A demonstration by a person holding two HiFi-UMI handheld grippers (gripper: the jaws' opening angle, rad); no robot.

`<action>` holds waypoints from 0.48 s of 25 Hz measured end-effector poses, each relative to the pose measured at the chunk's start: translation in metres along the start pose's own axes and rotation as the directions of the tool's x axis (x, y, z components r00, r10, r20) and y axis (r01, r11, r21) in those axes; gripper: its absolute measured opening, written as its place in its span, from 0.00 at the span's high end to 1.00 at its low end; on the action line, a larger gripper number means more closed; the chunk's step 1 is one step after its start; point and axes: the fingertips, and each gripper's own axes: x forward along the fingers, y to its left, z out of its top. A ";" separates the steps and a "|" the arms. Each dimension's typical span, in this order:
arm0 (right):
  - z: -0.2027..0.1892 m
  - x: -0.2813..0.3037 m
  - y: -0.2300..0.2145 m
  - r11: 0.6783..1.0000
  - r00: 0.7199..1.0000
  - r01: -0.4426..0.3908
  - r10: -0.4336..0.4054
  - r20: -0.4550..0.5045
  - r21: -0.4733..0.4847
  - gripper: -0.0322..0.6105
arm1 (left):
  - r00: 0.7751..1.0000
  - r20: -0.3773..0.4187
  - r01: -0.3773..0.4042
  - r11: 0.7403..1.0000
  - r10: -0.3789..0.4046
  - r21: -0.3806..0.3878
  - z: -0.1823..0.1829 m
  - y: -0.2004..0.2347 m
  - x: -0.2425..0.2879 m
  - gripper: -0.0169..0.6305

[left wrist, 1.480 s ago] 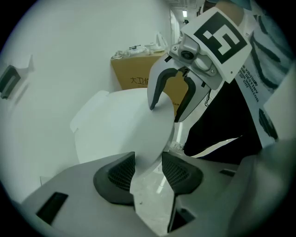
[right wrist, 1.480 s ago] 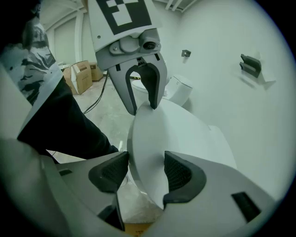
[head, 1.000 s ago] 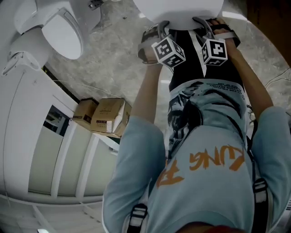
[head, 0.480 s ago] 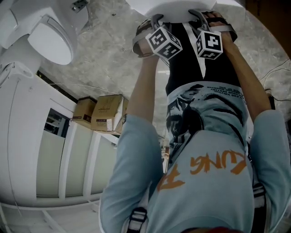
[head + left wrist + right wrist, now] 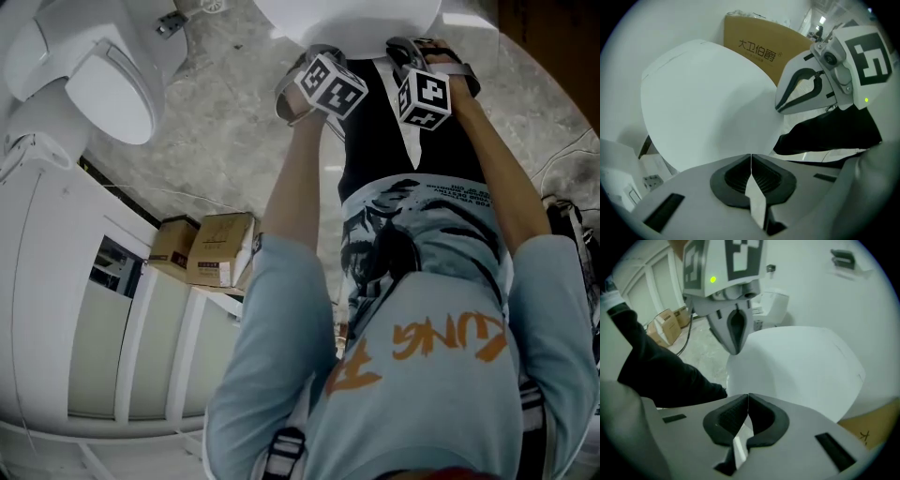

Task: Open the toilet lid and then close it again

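The white toilet lid (image 5: 347,17) lies closed at the top of the head view, and it fills the left gripper view (image 5: 708,98) and the right gripper view (image 5: 801,366). Both grippers point steeply down at its front rim, side by side. My left gripper (image 5: 750,161) (image 5: 312,54) has just been closing, and its pads now press on a thin white strip of the rim. My right gripper (image 5: 748,401) (image 5: 412,47) has closed too, with the same white rim between its pads. Each gripper shows in the other's view.
A second white toilet (image 5: 112,80) stands at the upper left on the grey marble floor. Two cardboard boxes (image 5: 211,248) sit beside a white framed panel (image 5: 56,309). A brown carton (image 5: 764,47) stands behind the lid. My legs are close to the bowl.
Both grippers have sunk a little onto the lid's front rim. Their marker cubes have rolled slightly. The lid has stayed down.
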 end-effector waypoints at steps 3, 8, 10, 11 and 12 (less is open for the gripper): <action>0.011 -0.023 -0.019 0.996 0.997 0.039 -0.044 0.062 0.077 0.93 | 0.997 0.083 0.003 0.998 0.002 -0.064 0.017 0.000 -0.024 0.93; 0.038 -0.099 -0.062 0.955 0.968 0.096 -0.155 0.197 0.280 0.93 | 0.919 0.373 -0.027 0.964 0.127 -0.264 0.071 0.000 -0.116 0.93; 0.051 -0.136 -0.074 0.905 0.946 0.073 -0.197 0.260 0.419 0.93 | 0.851 0.491 0.006 0.933 0.184 -0.360 0.087 -0.003 -0.164 0.93; 0.058 -0.153 -0.080 0.873 0.931 0.046 -0.215 0.297 0.486 0.93 | 0.813 0.541 0.028 0.915 0.213 -0.402 0.092 -0.003 -0.188 0.93; 0.066 -0.171 -0.087 0.838 0.912 0.012 -0.234 0.338 0.545 0.93 | 0.774 0.583 0.048 0.897 0.245 -0.440 0.097 -0.002 -0.211 0.93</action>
